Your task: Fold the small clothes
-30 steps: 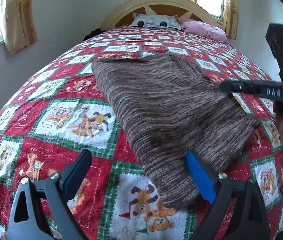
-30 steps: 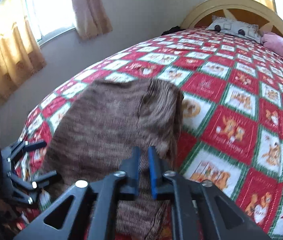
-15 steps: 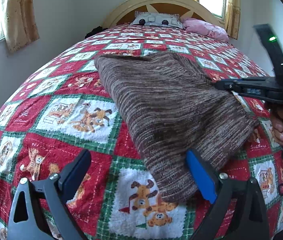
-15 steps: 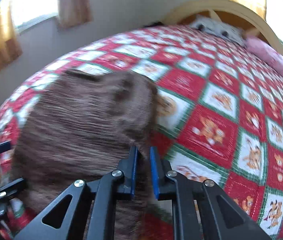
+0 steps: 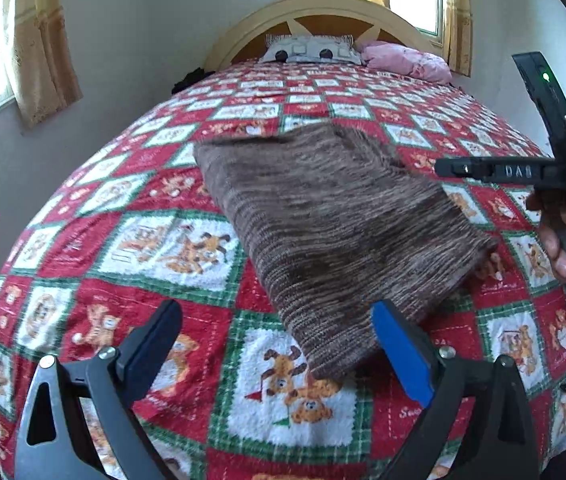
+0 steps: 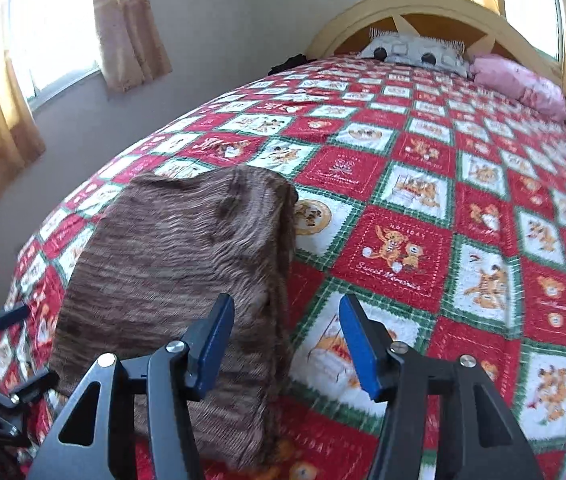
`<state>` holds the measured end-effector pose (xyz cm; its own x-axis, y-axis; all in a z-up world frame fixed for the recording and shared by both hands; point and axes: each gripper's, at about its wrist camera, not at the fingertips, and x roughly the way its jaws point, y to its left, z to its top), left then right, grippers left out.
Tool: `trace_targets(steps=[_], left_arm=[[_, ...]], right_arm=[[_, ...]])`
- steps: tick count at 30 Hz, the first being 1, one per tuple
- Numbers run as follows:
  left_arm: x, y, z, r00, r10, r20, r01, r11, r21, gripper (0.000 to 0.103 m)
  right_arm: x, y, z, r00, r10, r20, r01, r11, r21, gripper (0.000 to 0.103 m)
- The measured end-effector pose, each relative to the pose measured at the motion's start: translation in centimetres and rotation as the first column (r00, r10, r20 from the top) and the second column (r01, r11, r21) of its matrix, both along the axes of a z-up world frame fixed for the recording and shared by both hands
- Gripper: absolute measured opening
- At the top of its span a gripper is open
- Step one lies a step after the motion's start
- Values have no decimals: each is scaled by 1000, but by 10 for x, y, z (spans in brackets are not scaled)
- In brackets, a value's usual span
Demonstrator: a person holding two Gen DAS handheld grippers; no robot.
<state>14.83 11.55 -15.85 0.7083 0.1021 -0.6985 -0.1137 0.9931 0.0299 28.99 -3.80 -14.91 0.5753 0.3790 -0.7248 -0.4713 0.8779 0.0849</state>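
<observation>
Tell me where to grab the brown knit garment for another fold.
Pinch the brown knit garment at its near right corner, coming in low from the bedspread side with the right gripper, whose jaws are opening. That edge lies thick, exposed and closest.

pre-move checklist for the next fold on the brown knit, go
1. Right gripper free of cloth: ok, jaws opening, nothing pinched between the pads.
2. Left gripper free: ok, open, nothing between its fingers.
3. Brown knit garment resting on the bedspread: ok, folded once, lying flat.
4. Fold edges aligned: cannot tell, far corner looks bunched and the right wrist view is blurred.
5. Room around the garment: ok, pillows sit far off at the headboard.
</observation>
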Motion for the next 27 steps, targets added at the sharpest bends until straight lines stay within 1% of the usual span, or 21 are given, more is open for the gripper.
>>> trace_targets(steps=[2, 4, 6, 8, 12, 18, 22, 27], left_arm=[[-7, 0, 9, 1000, 6, 30, -6, 1000, 1, 99], [-15, 1, 21, 997, 10, 72, -10, 1000, -5, 99], [-21, 2, 31, 994, 12, 111, -12, 1000, -3, 99], [-26, 1, 41, 989, 11, 146, -12, 1000, 6, 99], [-35, -2, 57, 981, 0, 195, 1, 1000, -3, 99], [-45, -9, 71, 968, -2, 251, 0, 1000, 11, 99], [-47, -10, 75, 964, -4, 266, 2, 1000, 6, 99], [-47, -11, 76, 964, -6, 266, 5, 1000, 4, 99]], right_arm=[[-20, 4, 12, 998, 7, 59, -6, 1000, -9, 56], [-42, 3, 26, 992, 17, 125, -19, 1000, 14, 56], [-64, 2, 39, 982, 17, 190, -22, 999, 24, 65], [-85, 1, 51, 971, 16, 239, -26, 999, 35, 65], [-103, 3, 63, 968, 22, 250, -37, 998, 54, 65], [-118, 5, 66, 963, 20, 269, -32, 999, 42, 65], [-124, 4, 67, 962, 16, 274, -30, 998, 46, 66], [-130, 1, 68, 961, 1, 275, -19, 998, 62, 66]])
